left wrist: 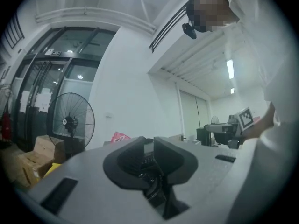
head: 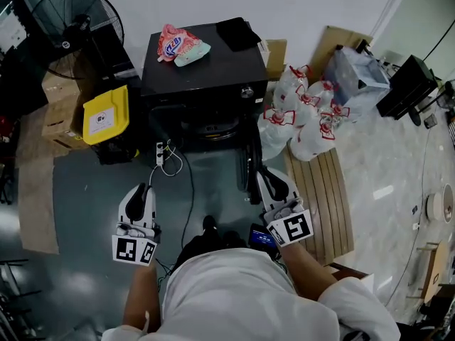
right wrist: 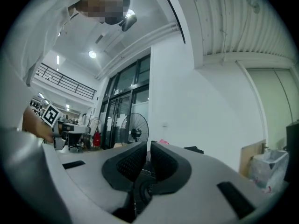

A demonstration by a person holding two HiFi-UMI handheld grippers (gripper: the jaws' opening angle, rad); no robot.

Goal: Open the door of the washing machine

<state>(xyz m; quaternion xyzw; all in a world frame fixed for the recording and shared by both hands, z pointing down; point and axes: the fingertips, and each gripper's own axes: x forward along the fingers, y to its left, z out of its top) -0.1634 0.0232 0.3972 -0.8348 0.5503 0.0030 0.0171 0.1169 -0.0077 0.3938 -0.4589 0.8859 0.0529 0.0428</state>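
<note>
**Q:** Largest item first. Where is the washing machine?

**A:** The black washing machine point(head: 202, 69) stands against the white wall, upper middle of the head view, with its round front facing the person. A dark panel juts from its front right edge toward the person. Cannot tell whether that is the door swung out.

**Q:** Surroundings?

**A:** A slatted wooden pallet point(head: 323, 190) lies on the floor to the right. White tied bags point(head: 302, 116) sit just beside the machine. A standing fan point(head: 75, 20) is to the left, with a yellow bin point(head: 106, 114) near it.

**Q:** Grippers?

**A:** The left gripper point(head: 144, 189) is over grey floor, apart from the machine, its jaws together with nothing between them. The right gripper point(head: 264, 172) is just beside the dark panel, its jaws together and empty.

**Q:** Small items?

**A:** A pink packet point(head: 179, 45) lies on the machine's top. A white power strip point(head: 161, 153) lies on the floor in front.
</note>
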